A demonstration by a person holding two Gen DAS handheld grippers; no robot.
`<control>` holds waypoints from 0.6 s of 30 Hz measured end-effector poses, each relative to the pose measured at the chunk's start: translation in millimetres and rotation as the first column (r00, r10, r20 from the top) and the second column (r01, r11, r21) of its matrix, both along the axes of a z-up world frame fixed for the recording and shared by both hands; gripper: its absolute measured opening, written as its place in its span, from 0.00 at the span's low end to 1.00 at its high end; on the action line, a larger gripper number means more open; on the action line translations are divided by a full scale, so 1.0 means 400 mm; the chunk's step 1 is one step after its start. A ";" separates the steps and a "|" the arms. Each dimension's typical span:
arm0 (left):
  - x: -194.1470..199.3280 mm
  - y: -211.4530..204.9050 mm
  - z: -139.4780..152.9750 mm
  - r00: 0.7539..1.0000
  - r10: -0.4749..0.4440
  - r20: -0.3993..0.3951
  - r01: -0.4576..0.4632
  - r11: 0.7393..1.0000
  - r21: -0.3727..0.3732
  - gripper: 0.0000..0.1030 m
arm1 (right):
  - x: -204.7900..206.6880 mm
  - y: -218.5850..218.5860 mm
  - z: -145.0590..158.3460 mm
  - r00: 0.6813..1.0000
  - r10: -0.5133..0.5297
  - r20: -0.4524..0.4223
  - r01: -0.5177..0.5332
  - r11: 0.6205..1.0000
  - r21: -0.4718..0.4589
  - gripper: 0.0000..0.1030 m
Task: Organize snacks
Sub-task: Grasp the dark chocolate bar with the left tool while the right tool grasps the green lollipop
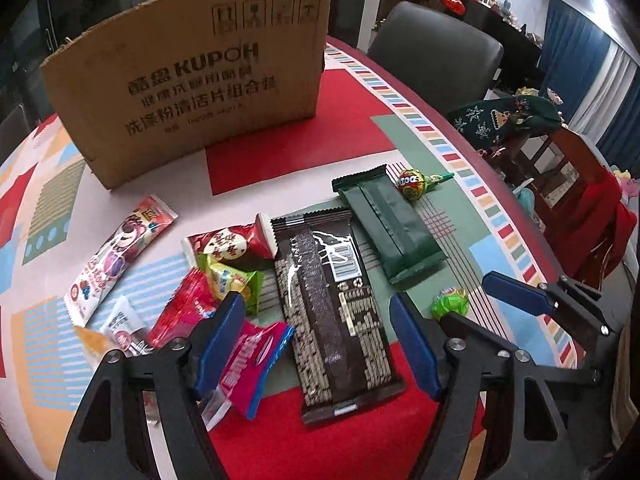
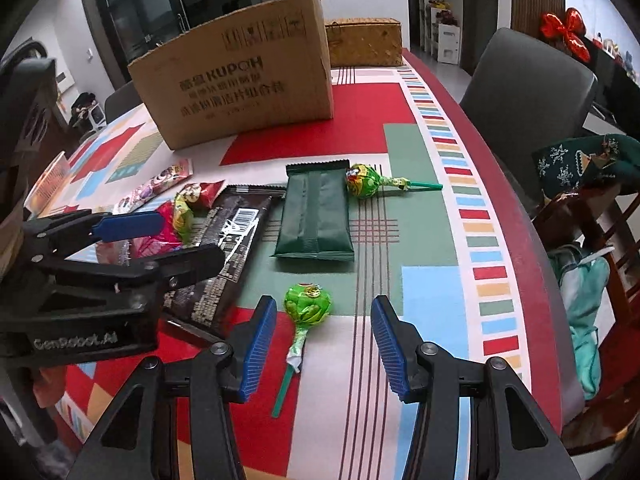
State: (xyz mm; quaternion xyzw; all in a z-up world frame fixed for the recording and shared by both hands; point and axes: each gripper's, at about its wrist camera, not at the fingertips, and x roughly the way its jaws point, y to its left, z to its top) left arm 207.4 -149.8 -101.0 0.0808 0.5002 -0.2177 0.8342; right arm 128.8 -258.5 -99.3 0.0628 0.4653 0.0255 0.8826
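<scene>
Both grippers, left (image 1: 316,320) and right (image 2: 324,340), hover with jaws wide, empty.

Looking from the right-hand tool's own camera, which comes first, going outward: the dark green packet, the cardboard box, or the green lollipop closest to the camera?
From the right tool, in its own view:
1. Near green lollipop, just ahead, towards the left finger.
2. Dark green packet, farther on, mid-table.
3. Cardboard box, at the back, standing left of centre.
</scene>
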 end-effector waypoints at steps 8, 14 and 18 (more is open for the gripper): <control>0.027 -0.030 -0.039 0.999 0.016 -0.028 -0.014 0.999 0.040 0.66 | 0.016 -0.029 -0.008 1.000 -0.030 0.006 0.030 1.000 0.008 0.48; 0.037 -0.048 -0.055 1.000 0.021 -0.010 -0.020 0.997 0.074 0.65 | 0.025 -0.043 -0.021 0.999 -0.042 -0.004 0.042 0.999 0.023 0.42; 0.033 -0.047 -0.054 1.000 0.028 0.000 -0.028 0.998 0.065 0.54 | 0.026 -0.043 -0.021 0.999 -0.042 -0.002 0.043 0.999 0.021 0.32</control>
